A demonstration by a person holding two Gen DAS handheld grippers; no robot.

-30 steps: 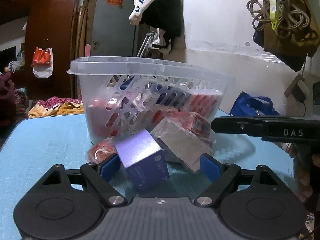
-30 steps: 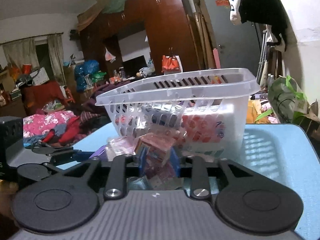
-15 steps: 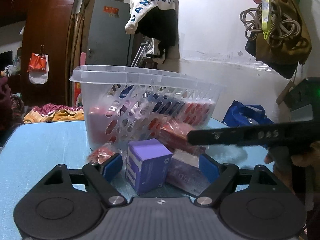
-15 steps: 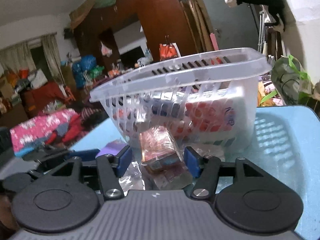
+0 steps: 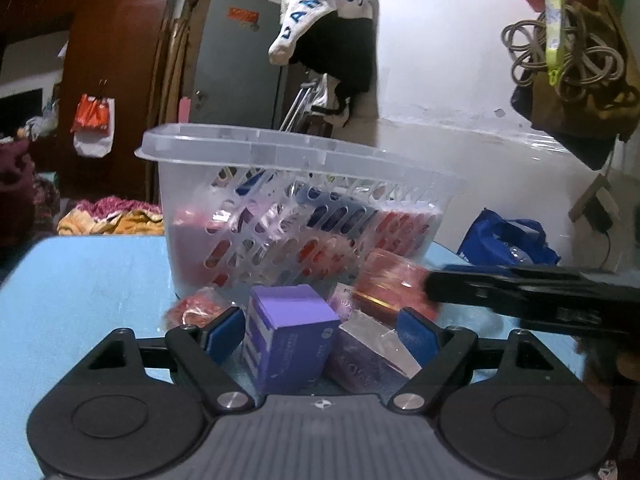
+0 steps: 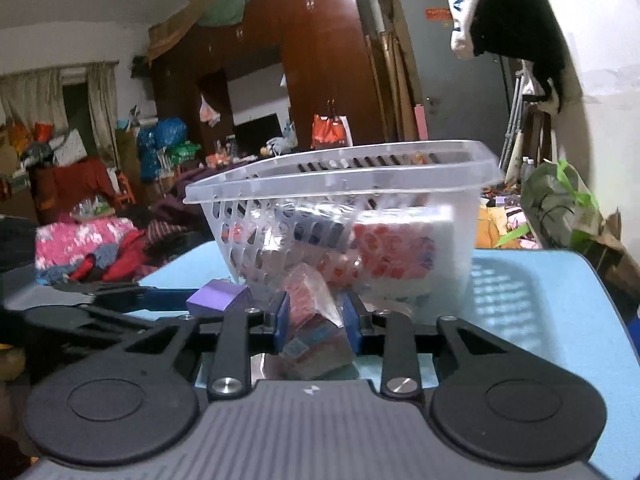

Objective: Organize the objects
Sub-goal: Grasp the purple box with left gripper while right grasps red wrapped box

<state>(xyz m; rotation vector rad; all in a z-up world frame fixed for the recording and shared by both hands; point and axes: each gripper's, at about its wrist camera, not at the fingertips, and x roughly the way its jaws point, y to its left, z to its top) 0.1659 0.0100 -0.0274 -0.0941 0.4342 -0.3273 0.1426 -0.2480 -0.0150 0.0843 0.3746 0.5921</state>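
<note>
A purple box [image 5: 290, 334] stands on the blue table [image 5: 80, 280] in front of a clear slotted basket [image 5: 280, 148] full of packets. My left gripper [image 5: 320, 332] straddles the purple box and a pink wrapped packet [image 5: 366, 354]. Its jaws are closing, and the pads show no squeeze on either item. In the right wrist view my right gripper [image 6: 316, 316] has its blue pads closing tight on a red wrapped packet [image 6: 310, 304] close to the basket [image 6: 360, 168]. The purple box [image 6: 218, 296] sits just to its left. From the left wrist view the right gripper's finger [image 5: 520, 288] reaches in from the right to the red packet [image 5: 384, 280].
A small red packet [image 5: 196, 308] lies left of the left pad. A blue bag [image 5: 508, 240] sits past the table's right edge. The table [image 6: 540, 300] stretches bare to the right of the basket. Clothes and bags crowd the room behind.
The right jaws opened wide, then closed on the red wrapped packet. The purple box went from tilted to upright. The left jaws narrowed a little around it.
</note>
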